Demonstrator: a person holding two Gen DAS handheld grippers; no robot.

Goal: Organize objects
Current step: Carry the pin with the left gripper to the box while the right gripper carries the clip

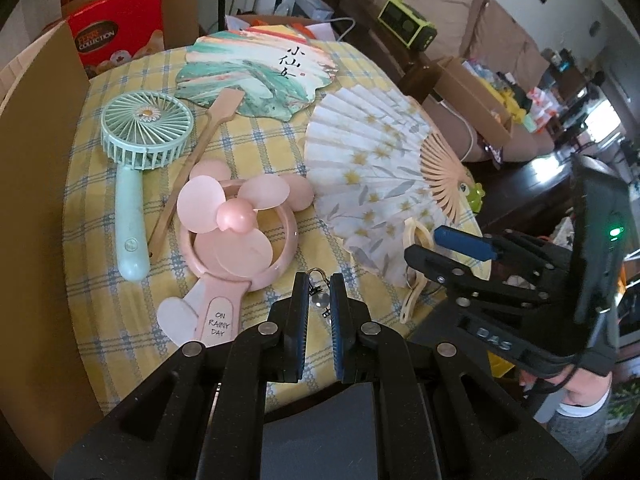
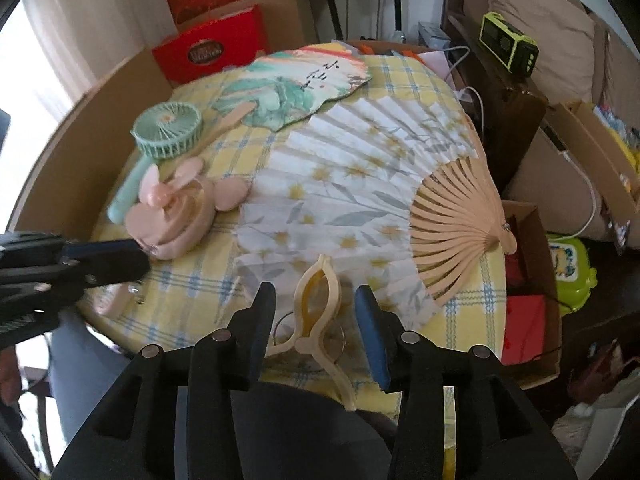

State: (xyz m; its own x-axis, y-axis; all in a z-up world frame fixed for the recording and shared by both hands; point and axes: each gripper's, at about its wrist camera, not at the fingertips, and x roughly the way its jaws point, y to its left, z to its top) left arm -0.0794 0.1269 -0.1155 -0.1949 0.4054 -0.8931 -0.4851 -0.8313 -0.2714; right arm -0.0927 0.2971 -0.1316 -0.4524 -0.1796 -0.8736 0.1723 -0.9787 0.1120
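A cream clip (image 2: 320,312) lies at the near edge of a round table with a yellow checked cloth (image 2: 192,280), between the parted jaws of the right gripper (image 2: 316,320), untouched; its lower end is cut off by the table edge. The left gripper (image 1: 320,300) is closed on a small metal keychain (image 1: 318,282), mostly hidden between the pads. Behind lie a folding paper fan (image 2: 352,184), a pink handheld fan (image 1: 236,232) and a green handheld fan (image 1: 140,136).
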